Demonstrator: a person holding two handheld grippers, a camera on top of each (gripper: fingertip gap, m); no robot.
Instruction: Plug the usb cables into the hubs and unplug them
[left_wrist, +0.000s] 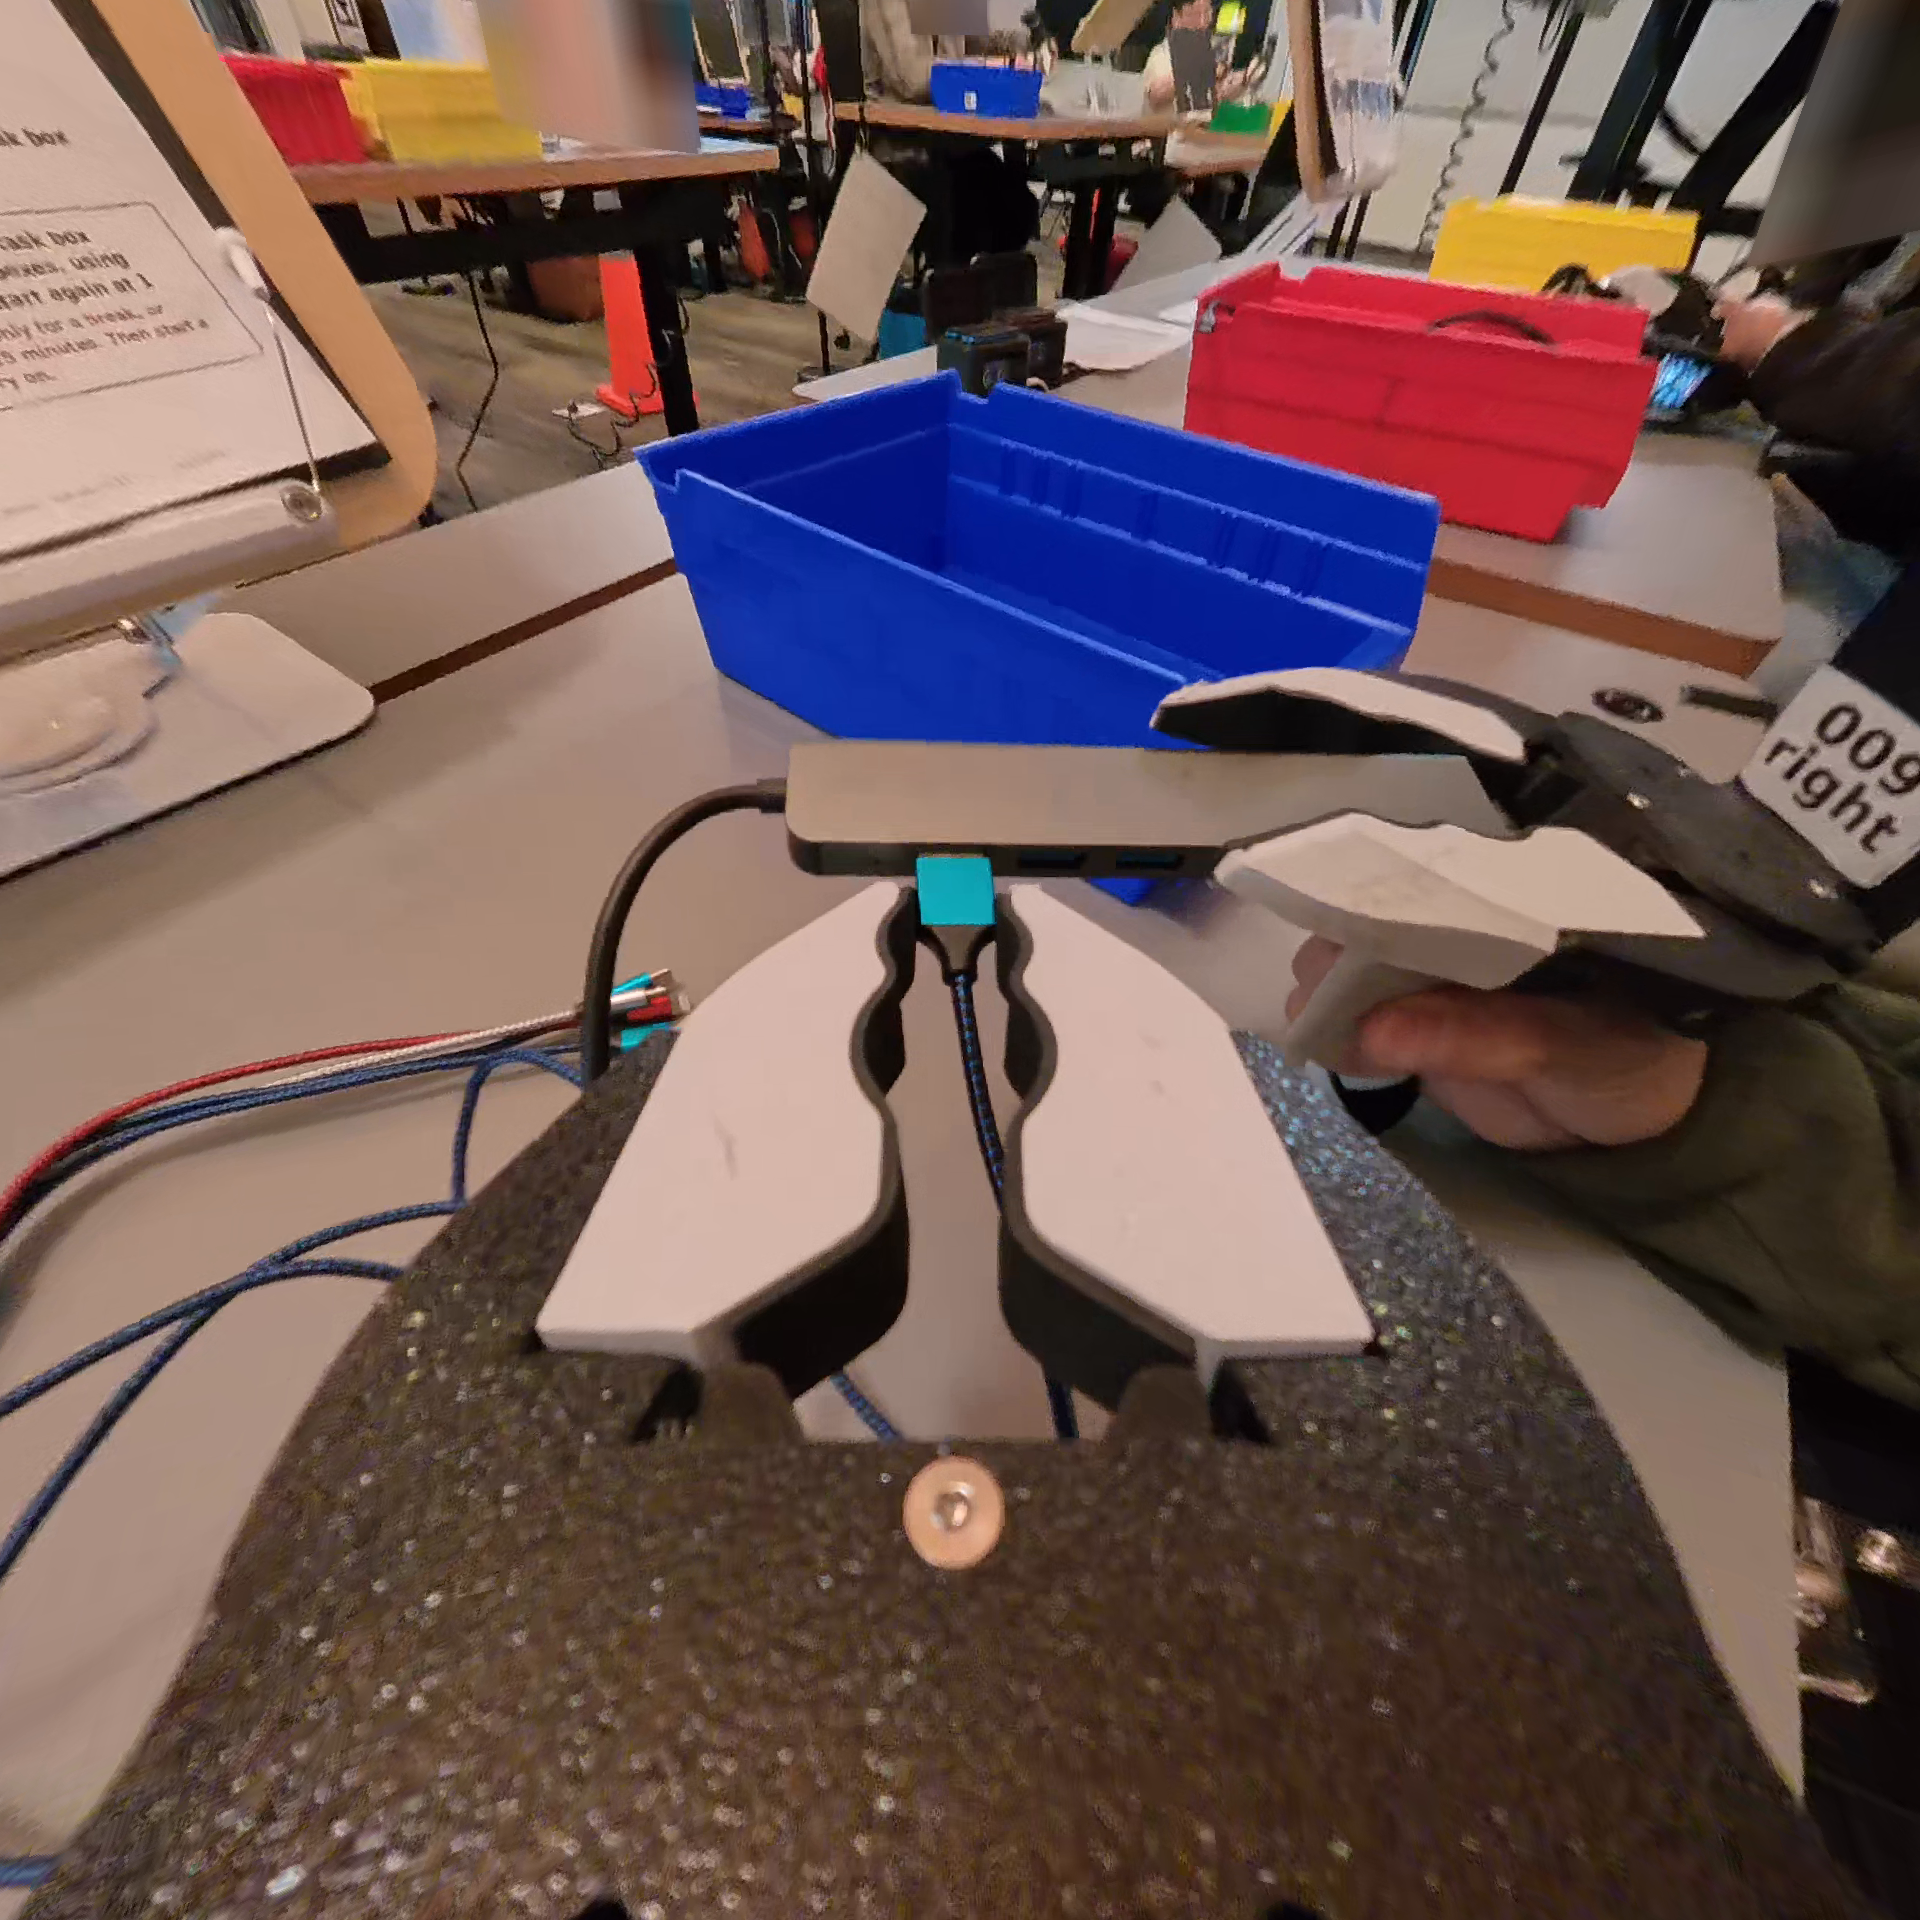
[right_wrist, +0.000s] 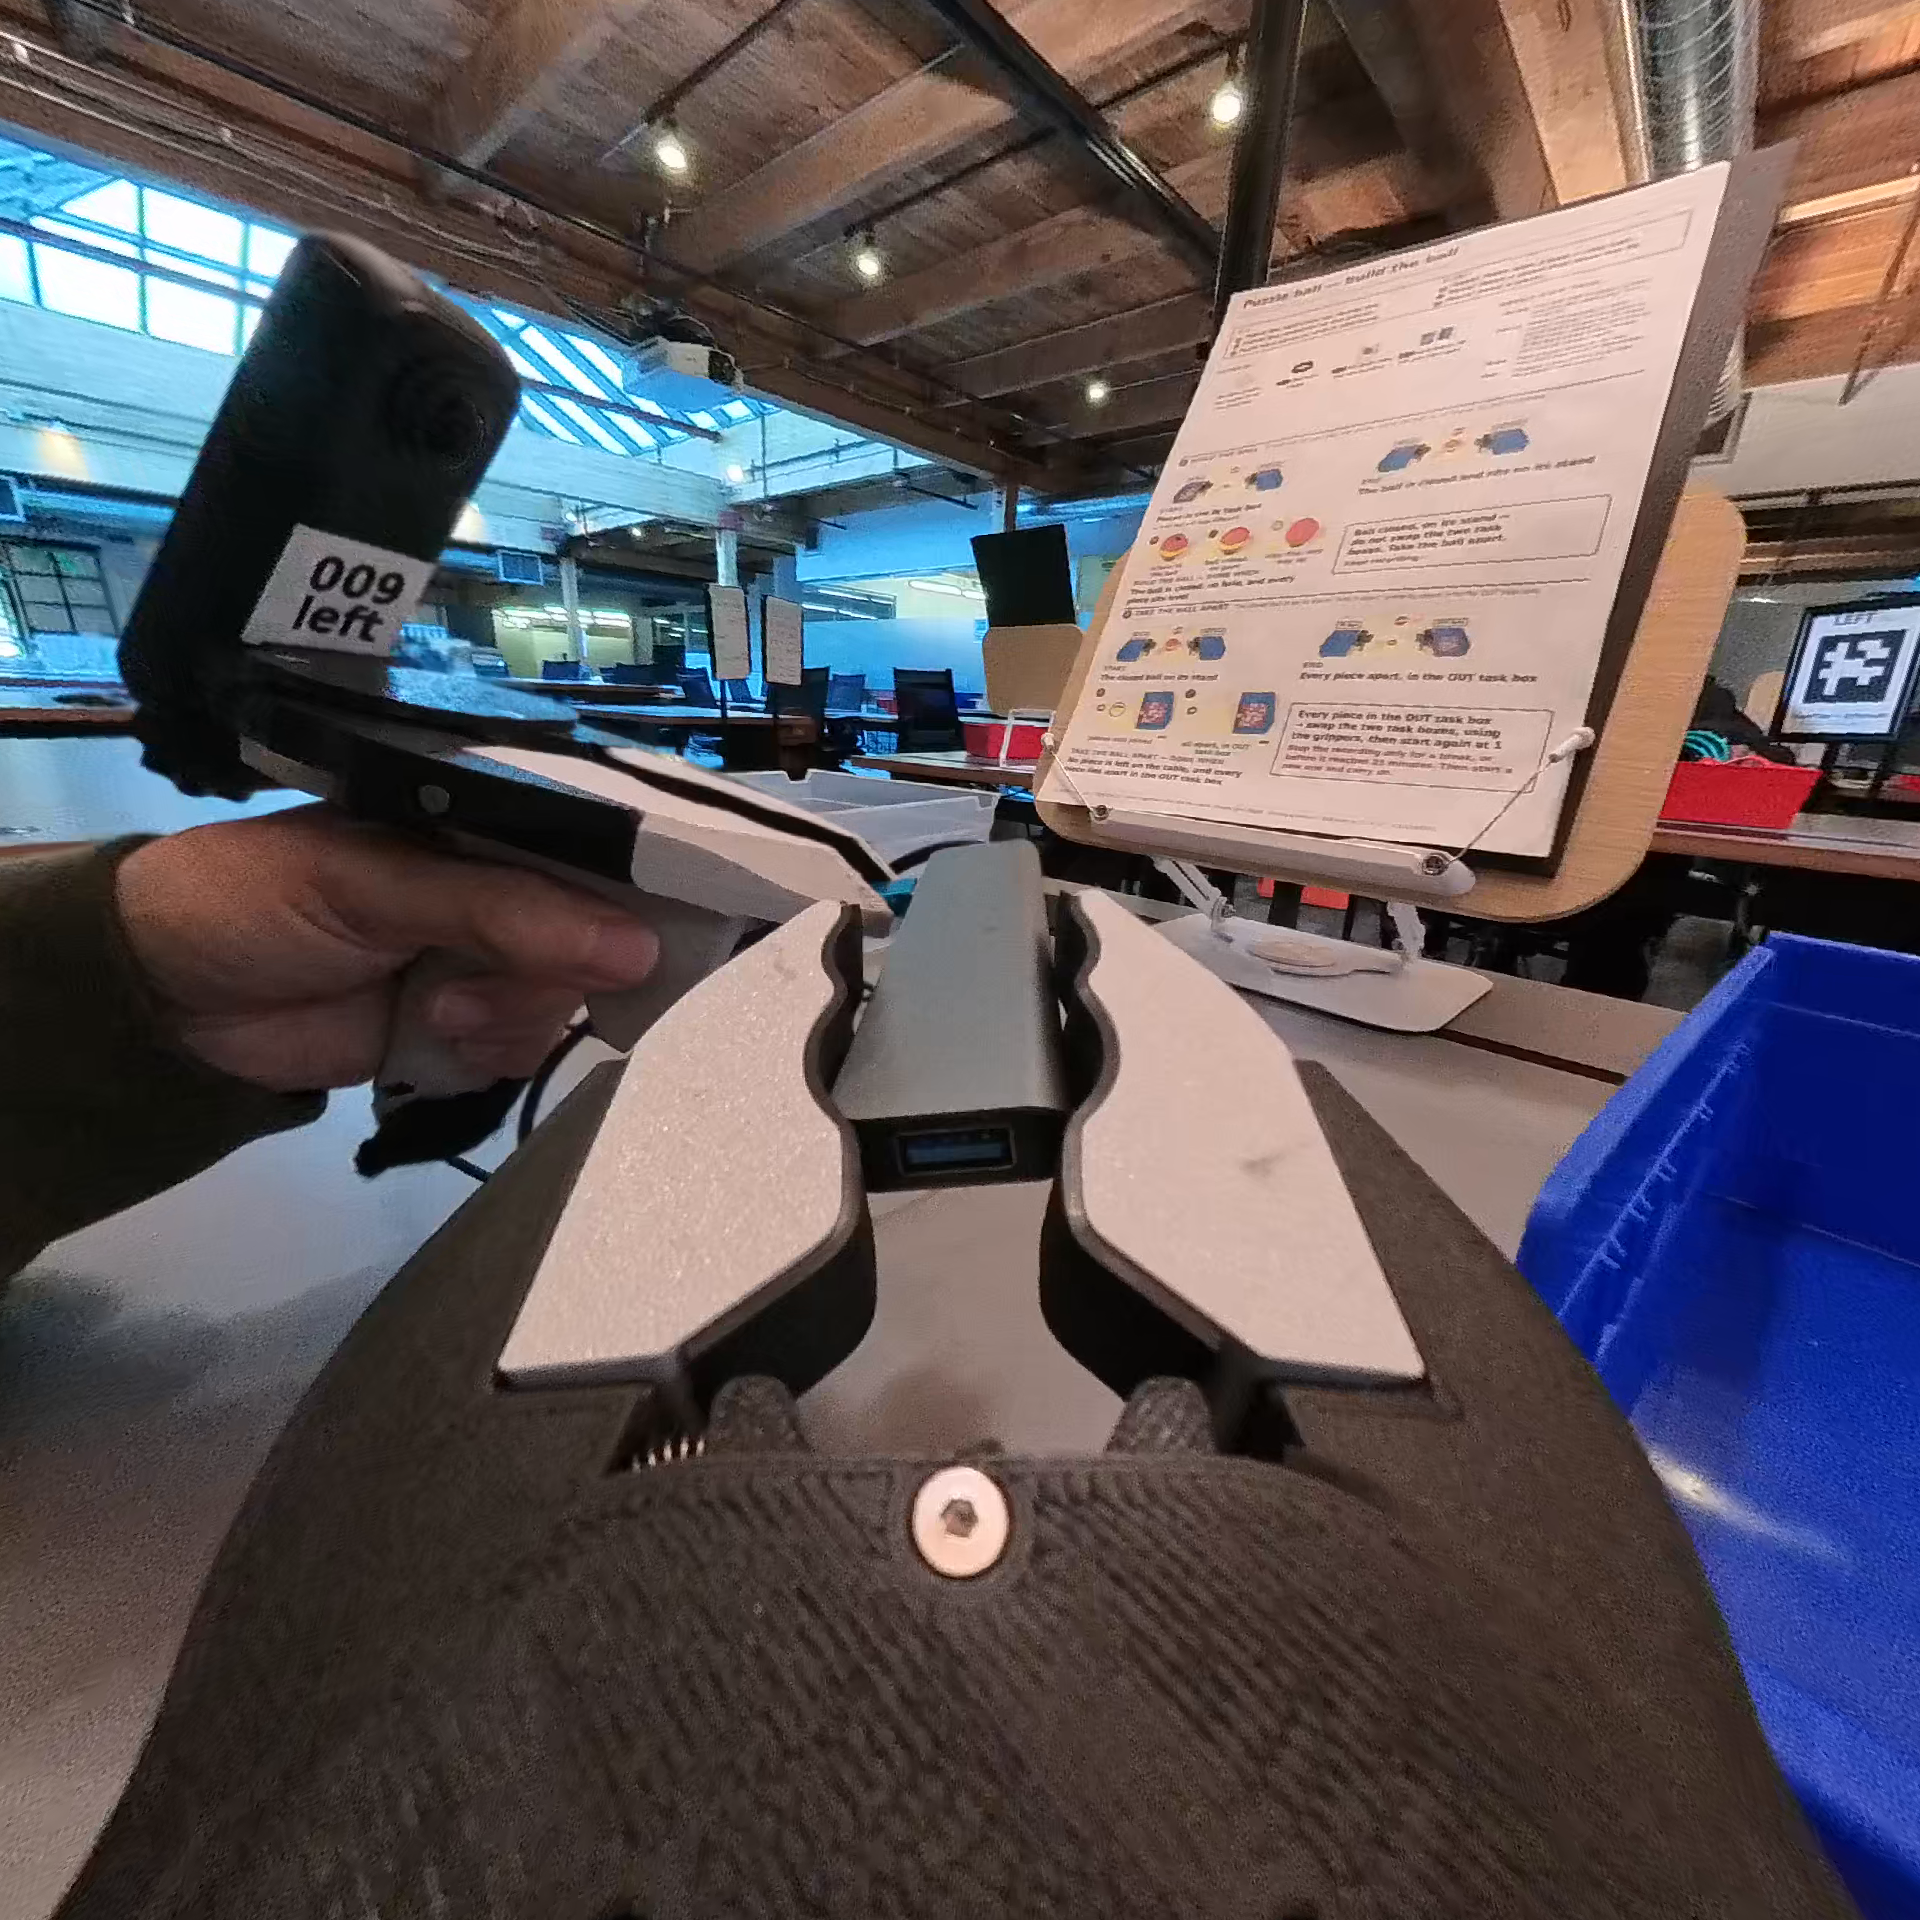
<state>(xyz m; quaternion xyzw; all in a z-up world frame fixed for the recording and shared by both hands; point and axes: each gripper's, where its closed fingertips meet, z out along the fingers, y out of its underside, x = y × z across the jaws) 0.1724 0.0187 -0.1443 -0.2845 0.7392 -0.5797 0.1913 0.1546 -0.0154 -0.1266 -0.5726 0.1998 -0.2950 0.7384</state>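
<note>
Left wrist view showed the left gripper (left_wrist: 954, 914) pinching a teal plug (left_wrist: 954, 891) seated in the front edge of the grey hub (left_wrist: 1039, 805), its braided cable (left_wrist: 977, 1060) running back between the fingers. Right of the plug, the right gripper (left_wrist: 1195, 790) clamped the hub's far end above the bench (left_wrist: 416, 831). Beyond the hub stood a blue bin (left_wrist: 1039, 561), with bare bench left of it.
</note>
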